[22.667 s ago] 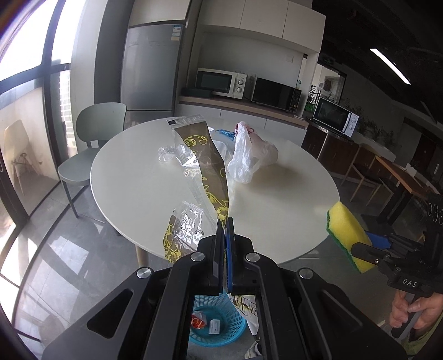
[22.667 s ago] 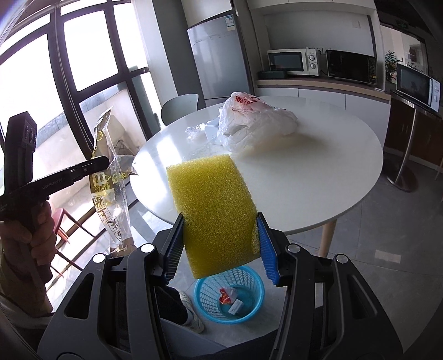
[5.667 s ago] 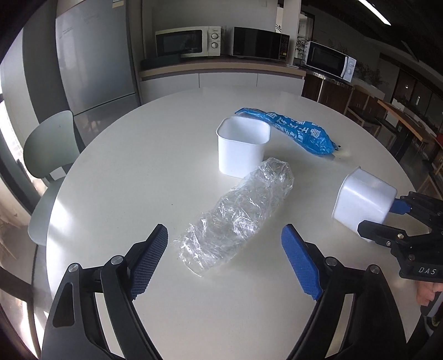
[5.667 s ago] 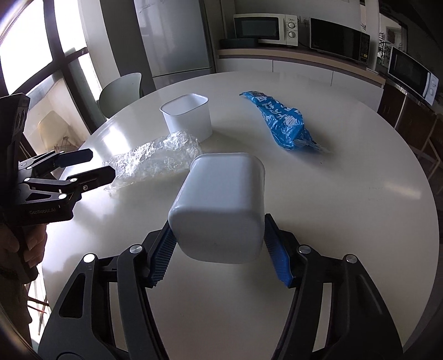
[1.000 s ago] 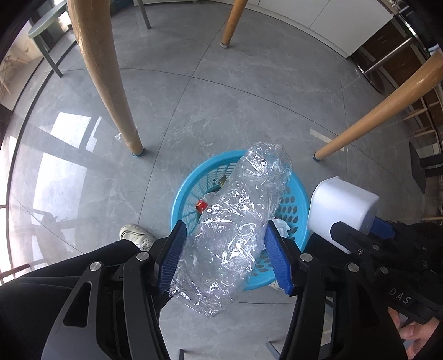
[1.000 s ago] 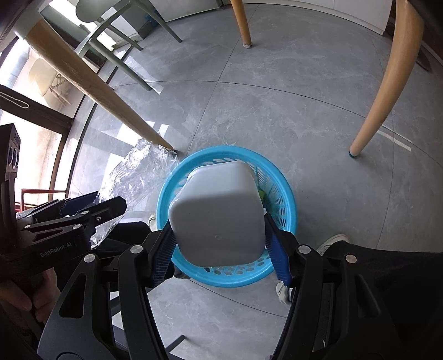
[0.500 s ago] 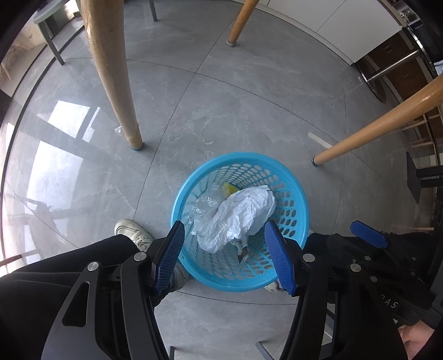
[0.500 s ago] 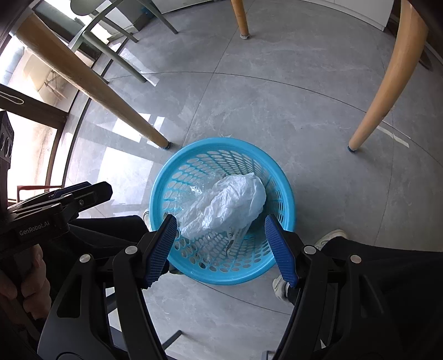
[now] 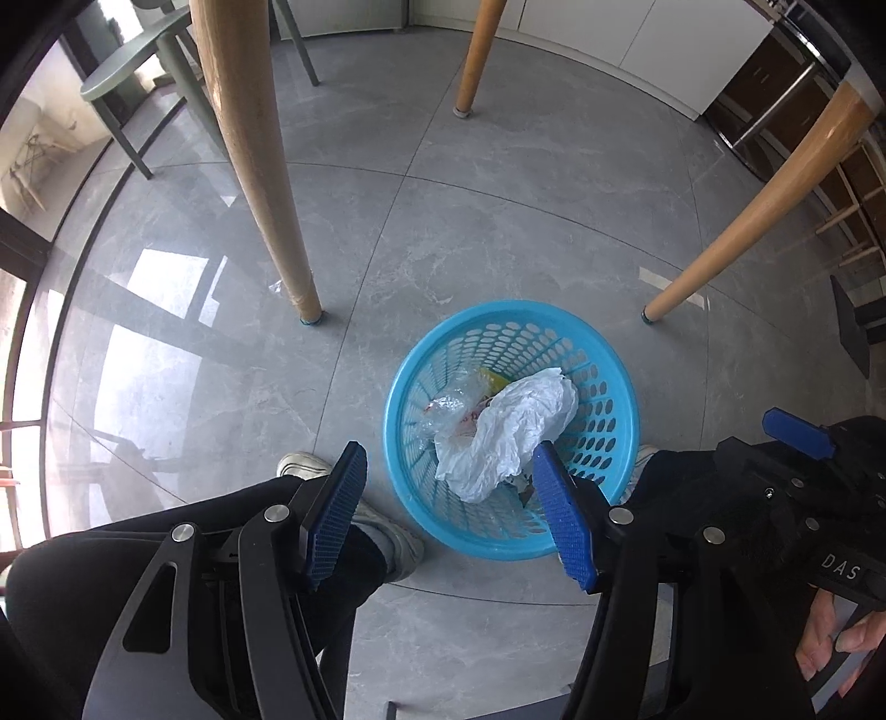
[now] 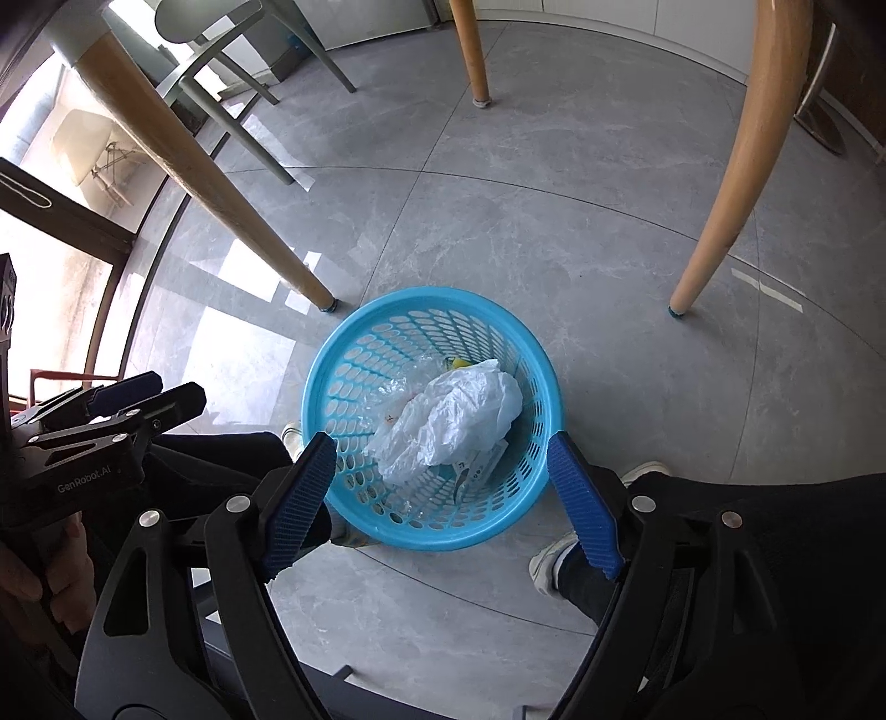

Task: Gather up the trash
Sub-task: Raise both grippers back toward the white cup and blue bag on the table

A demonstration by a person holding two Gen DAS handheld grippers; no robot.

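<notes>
A blue plastic basket (image 9: 620,387) stands on the grey floor under the table; it also shows in the right wrist view (image 10: 332,354). Inside lie a crumpled white plastic bag (image 9: 515,432), clear plastic wrap (image 9: 451,401) and a bit of yellow sponge (image 9: 493,379). The white bag shows in the right wrist view too (image 10: 454,415). My left gripper (image 9: 451,512) is open and empty above the basket's near left rim. My right gripper (image 10: 443,495) is open and empty above the basket's near side. The white tub is hidden.
Wooden table legs (image 9: 255,155) (image 9: 758,216) (image 10: 725,183) stand around the basket. A grey-green chair (image 10: 221,50) is at the back left. The person's dark trousers and white shoes (image 9: 387,531) are next to the basket.
One second ago the left gripper held the clear wrap and the right held the white tub over the basket. Both opened and dropped them. Both grippers have since pulled back and tilted up slightly.
</notes>
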